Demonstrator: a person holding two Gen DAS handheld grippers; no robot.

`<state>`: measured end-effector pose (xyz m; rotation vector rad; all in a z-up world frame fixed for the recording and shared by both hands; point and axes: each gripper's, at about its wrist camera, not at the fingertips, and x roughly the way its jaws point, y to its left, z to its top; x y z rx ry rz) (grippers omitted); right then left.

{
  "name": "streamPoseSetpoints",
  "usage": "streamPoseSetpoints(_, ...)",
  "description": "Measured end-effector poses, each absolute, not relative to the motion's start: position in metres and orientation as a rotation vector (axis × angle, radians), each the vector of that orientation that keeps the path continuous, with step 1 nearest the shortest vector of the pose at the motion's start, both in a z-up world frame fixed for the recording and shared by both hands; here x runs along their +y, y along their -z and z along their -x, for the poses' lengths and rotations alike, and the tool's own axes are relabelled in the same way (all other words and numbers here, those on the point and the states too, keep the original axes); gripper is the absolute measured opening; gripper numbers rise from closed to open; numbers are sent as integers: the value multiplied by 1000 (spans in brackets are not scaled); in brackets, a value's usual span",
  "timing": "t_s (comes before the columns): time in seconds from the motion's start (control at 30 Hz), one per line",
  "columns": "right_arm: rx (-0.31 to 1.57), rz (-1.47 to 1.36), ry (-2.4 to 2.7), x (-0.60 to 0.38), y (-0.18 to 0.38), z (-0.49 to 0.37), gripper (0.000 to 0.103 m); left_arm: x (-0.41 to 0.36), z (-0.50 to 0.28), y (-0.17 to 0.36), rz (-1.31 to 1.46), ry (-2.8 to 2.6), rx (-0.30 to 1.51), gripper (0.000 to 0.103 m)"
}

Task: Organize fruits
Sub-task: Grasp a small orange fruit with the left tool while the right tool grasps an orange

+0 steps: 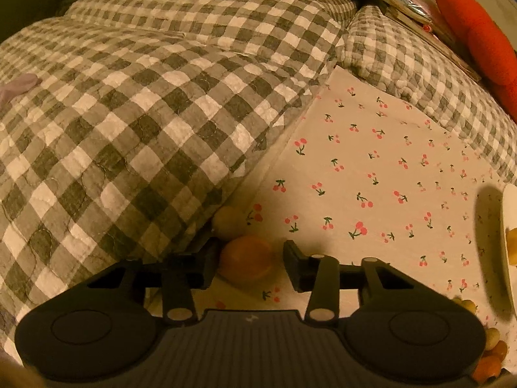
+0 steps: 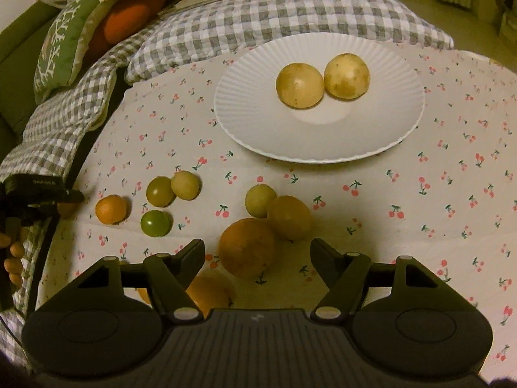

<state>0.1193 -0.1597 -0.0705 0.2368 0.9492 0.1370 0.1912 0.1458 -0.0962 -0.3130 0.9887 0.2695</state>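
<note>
Fruit firm, round, roll-prone: we note left claw [image 1: 247,266] flanking small orange [image 1: 245,262], right claw [image 2: 257,258] apart astride large orange [image 2: 247,247]; grip mid-girth.

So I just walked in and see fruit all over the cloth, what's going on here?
A person is sorting fruit with handheld tongs. Two yellowish fruits already sit on the white plate; the rest lie loose on the cherry-print cloth. The left tongs bracket a small orange fruit, its right side still clear of the pad. The right tongs stand open around a larger orange.
</note>
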Motion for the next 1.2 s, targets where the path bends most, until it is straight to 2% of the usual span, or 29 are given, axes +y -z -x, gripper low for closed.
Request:
streamPoseSetpoints(0.07, 948, -244, -128, -160, 73, -120, 63, 146, -192, 97, 305, -277, 985, 22)
streamPoseSetpoints(0.13, 950, -251, -126, -160, 75, -121, 57, 146, -191, 97, 298, -277, 985, 22)
streamPoseSetpoints(0.27, 947, -267, -138, -160, 79, -123, 50, 144, -189, 96, 292, -287, 992, 21)
streamPoseSetpoints(0.33, 948, -281, -157, -159, 80, -124, 40, 143, -189, 95, 289, -289, 994, 21)
streamPoseSetpoints(0.37, 954, -292, -168, -159, 80, -124, 38, 143, -188, 95, 290, -289, 995, 21)
streamPoseSetpoints(1.2, 891, -304, -238, -150, 58, -114, 37, 107, -172, 56, 358, -82, 913, 21)
